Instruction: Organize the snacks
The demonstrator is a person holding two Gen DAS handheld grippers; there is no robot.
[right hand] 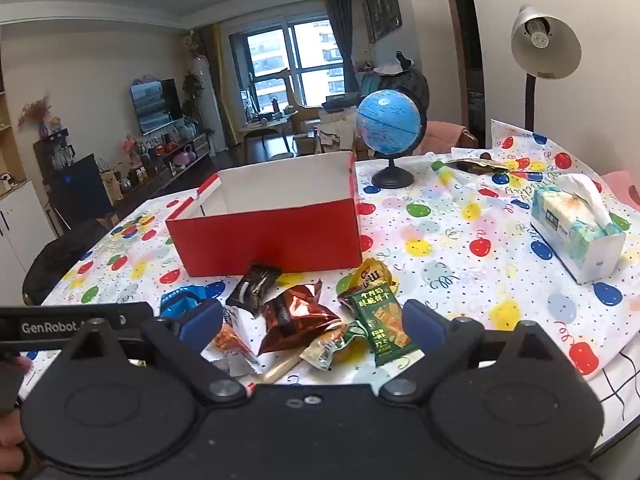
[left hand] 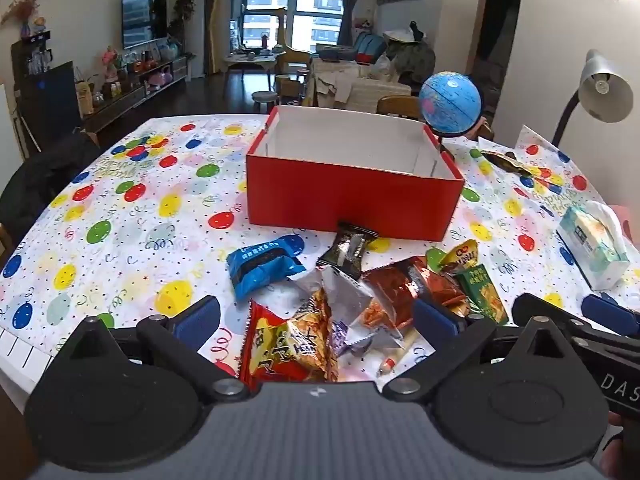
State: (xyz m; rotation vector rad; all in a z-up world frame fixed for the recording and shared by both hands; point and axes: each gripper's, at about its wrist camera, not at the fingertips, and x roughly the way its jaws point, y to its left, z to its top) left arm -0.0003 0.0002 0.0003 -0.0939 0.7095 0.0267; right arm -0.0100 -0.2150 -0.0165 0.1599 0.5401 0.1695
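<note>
The left gripper (left hand: 316, 320) has its jaws spread wide and holds nothing; it tilts down over the near end of a heap of snack packets on the bench (left hand: 132, 216). Between its blue pads, though not pressed by them, lie a red and yellow packet (left hand: 288, 348) and a crumpled silver wrapper (left hand: 352, 300). The right gripper (right hand: 312, 322) also has its jaws wide and empty, hanging over the same heap from the other side. Between its pads sit a copper foil packet (right hand: 296, 314) and a green packet (right hand: 384, 322), both lying flat and free.

Just beyond the heap, a blue packet (left hand: 262, 266) lies to the left, and a black packet (left hand: 350, 248) rests with its far end touching the front wall of the red box (left hand: 352, 200). A yellow packet (right hand: 370, 274) lies near the box's right front corner. The box stands open, its white inside showing no packets in the part that can be seen.

A balloon-print cloth covers the bench. To the right of the box stands a blue globe (right hand: 390, 122) on a black foot. A tissue pack (right hand: 576, 228) lies further right, well apart from the snacks, and a desk lamp (right hand: 546, 42) rises behind it.
</note>
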